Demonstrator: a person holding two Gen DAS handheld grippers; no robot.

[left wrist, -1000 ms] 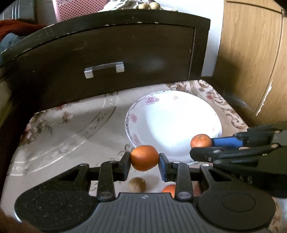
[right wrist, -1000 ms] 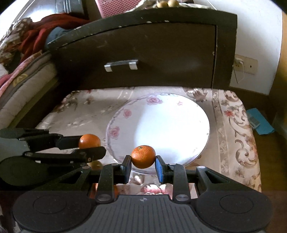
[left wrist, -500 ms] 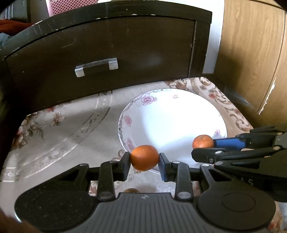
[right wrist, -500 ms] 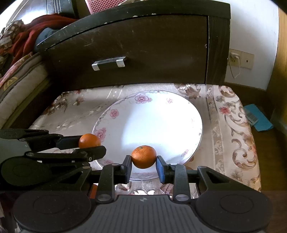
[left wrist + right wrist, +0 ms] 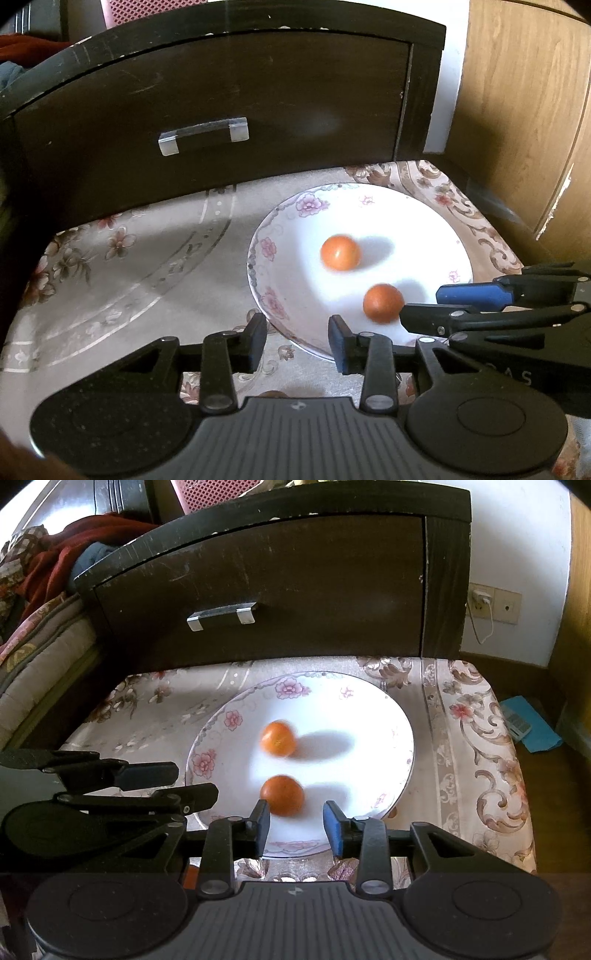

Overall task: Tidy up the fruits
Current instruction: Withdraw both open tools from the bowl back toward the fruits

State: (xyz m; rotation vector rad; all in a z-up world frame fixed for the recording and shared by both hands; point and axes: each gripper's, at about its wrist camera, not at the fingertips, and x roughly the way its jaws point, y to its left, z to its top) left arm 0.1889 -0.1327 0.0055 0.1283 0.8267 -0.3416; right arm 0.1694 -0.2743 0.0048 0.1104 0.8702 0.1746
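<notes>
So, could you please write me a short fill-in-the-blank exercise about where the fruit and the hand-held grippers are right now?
1. Both oranges lie on the white floral ____.
2. The left hand-held gripper has its fingers ____, holding nothing.
3. The number of oranges on the plate is ____.
4. The near orange lies just ahead of the ____ hand-held gripper's fingertips; the far orange looks blurred.

Missing words: plate; open; two; right

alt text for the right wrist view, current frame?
Two oranges, one far and one near, lie on a white floral plate on a patterned cloth, both blurred. The open right gripper hovers at the plate's near rim; the open left gripper sits left. A dark drawer front stands behind.
</notes>
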